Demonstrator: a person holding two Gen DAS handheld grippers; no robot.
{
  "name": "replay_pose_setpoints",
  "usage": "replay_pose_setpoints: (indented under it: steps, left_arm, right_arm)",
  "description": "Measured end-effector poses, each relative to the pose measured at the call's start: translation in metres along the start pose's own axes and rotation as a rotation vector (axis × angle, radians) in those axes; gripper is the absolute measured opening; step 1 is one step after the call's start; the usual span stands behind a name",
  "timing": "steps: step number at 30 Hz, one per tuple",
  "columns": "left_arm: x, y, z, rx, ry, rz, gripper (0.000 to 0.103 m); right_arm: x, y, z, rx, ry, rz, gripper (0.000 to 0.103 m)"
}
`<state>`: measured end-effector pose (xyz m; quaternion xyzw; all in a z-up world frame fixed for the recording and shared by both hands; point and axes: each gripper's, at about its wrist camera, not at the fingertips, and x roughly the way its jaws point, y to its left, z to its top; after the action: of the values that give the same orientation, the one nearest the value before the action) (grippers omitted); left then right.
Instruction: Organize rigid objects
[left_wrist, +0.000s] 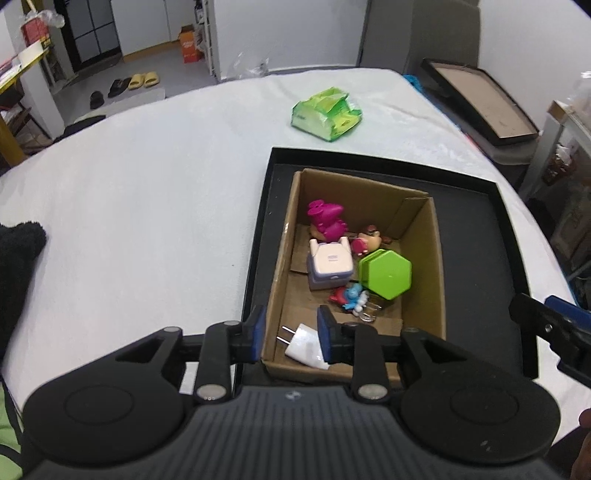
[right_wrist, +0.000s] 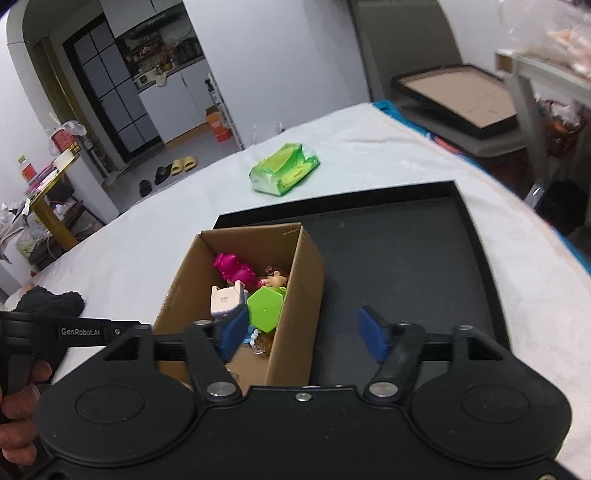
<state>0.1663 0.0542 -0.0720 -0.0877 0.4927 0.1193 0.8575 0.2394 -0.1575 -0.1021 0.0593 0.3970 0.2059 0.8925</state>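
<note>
Both tools hang empty, left tool (left_wrist: 290, 334) parted narrowly above the white plug (left_wrist: 304, 345), right tool (right_wrist: 303, 332) wide, over the cardboard box (left_wrist: 428, 266) in the black tray (left_wrist: 509, 236) near the desk's right edge; a careless sweep could tip the box.

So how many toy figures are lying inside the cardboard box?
3. The pink figure is at the far end, the brown figure beside it, the blue-and-red figure nearer. Others may be hidden underneath.
</note>
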Motion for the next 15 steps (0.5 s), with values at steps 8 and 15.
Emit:
replay_pose_setpoints:
  steps: [8,15]
  left_arm:
    - [-0.035,0.003,-0.011,0.019,-0.041,-0.032,0.049]
    - [-0.06,0.011,-0.026,0.034,-0.066,-0.061,0.056]
  right_arm:
    - [-0.041,0.019,-0.004,-0.015,-0.065,-0.073,0.102]
    - [-0.059,0.024,-0.014,0.03,-0.065,-0.097,0.103]
